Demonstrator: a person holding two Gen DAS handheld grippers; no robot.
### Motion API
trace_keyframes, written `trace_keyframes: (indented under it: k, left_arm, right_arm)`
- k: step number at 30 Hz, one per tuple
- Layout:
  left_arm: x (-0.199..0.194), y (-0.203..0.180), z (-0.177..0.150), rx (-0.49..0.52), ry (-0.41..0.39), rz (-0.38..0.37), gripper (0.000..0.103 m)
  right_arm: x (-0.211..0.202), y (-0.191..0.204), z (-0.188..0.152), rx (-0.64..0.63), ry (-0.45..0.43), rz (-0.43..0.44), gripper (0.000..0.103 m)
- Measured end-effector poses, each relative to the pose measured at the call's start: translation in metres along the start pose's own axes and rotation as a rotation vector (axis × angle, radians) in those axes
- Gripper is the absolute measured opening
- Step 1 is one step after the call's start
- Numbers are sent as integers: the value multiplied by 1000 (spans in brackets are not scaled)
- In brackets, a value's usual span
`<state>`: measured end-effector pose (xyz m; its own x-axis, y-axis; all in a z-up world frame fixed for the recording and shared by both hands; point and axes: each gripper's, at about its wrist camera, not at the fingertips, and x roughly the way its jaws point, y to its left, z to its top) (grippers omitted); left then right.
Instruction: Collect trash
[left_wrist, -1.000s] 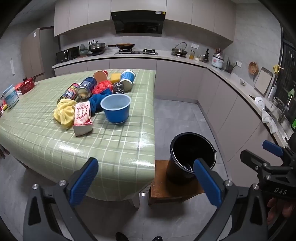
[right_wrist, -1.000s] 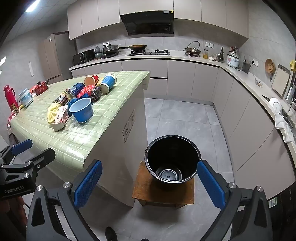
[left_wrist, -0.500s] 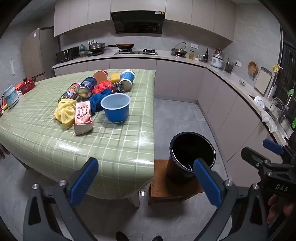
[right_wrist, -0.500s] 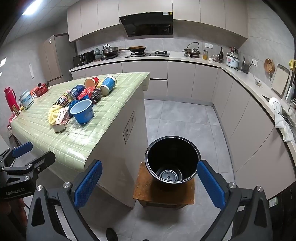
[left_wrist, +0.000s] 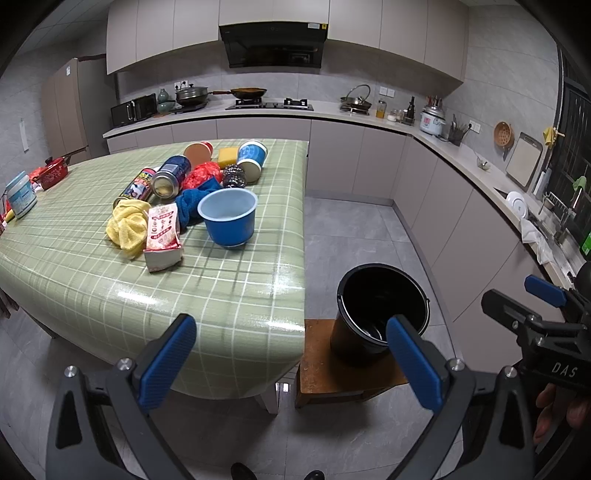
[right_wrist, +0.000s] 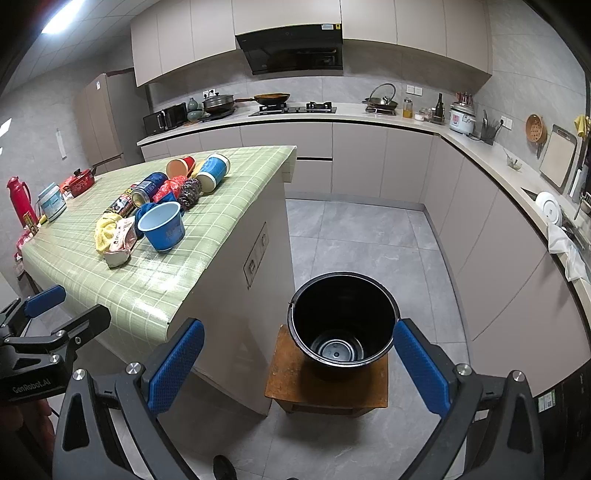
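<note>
Start of the job, by the look of it: nothing picked up, black bucket empty, its bare bottom visible. It stands on a low wooden stool on the floor, just off the near right corner of the tabletop. Left tool spread wide, nothing between the blue pads; it hangs short of the tabletop's near edge. Right tool likewise wide and empty, held above the stool with the bucket showing between its fingers. The trash sits in a cluster toward the far half of the tabletop, nearer the right edge: blue plastic cup upright at the front, red-and-white carton and yellow cloth beside it toward the left, blue cloth behind, then two cans lying down, a red crumpled wrapper, a steel scourer, a yellow sponge and two tipped paper cups at the back. Next move, I judge: reach forward over the near edge to the closest item, cup or carton, and close on it. The cup's wide rim suits a grip across one wall; the carton looks soft and may crush.
</note>
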<state>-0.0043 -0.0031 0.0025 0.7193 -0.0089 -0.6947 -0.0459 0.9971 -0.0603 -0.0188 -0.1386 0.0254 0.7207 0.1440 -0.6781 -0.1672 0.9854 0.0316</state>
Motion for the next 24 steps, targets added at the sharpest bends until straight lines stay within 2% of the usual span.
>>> trace_keyframes:
  k: [24]
  left_arm:
    - [3,0,3,3,-1,0,103]
  right_arm:
    - [0,1,4,-2,-7,4,103]
